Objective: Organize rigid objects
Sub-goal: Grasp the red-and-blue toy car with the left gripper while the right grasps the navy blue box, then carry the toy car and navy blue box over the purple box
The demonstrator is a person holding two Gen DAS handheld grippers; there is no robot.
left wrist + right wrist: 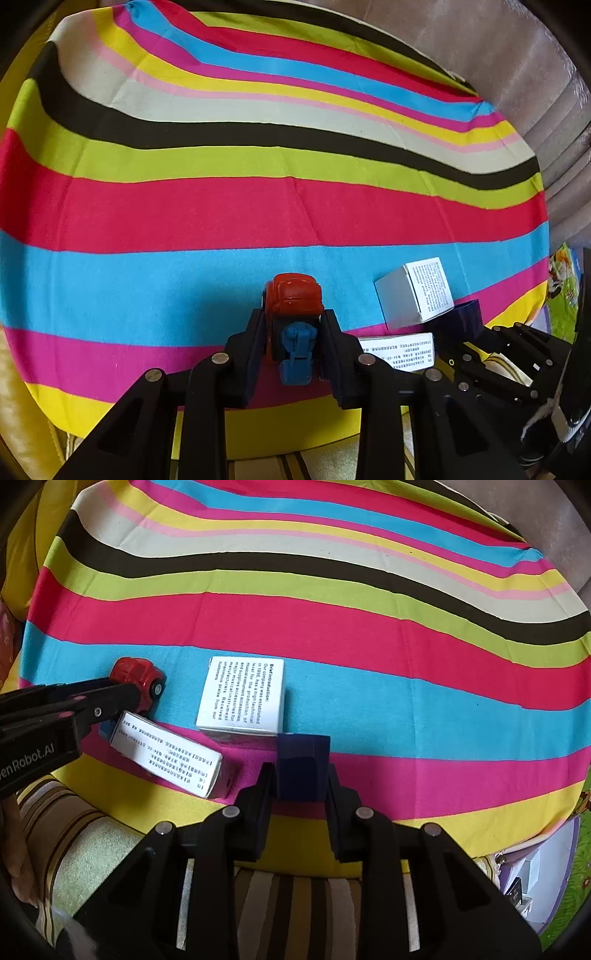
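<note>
Striped cloth (258, 206) in bright bands, spread over a soft surface. Four rigid things gathered near its front edge, none yet lined up or stacked, so organizing judged to be at an early stage.

Left gripper (294, 328) closed narrowly around a red toy truck (294, 299) with a blue rear part, cab pointing away from the camera. Truck over the blue band near the pink one; whether resting on the cloth or lifted cannot be told. In the right wrist view, same gripper (125, 694) reaching in from the left, truck (138, 679) at its tips.

Right gripper (300, 775) closed narrowly on a dark blue block (303, 764), block upright between the fingers, over the pink band.

White printed box (242, 698) standing on the blue band, just beyond the dark blue block and just beside it. Flat white box (170, 755) lying tilted across the pink and yellow bands, between the truck and the block, near the truck.

Left to do, by judgement: placing both held pieces and arranging the two boxes.
</note>
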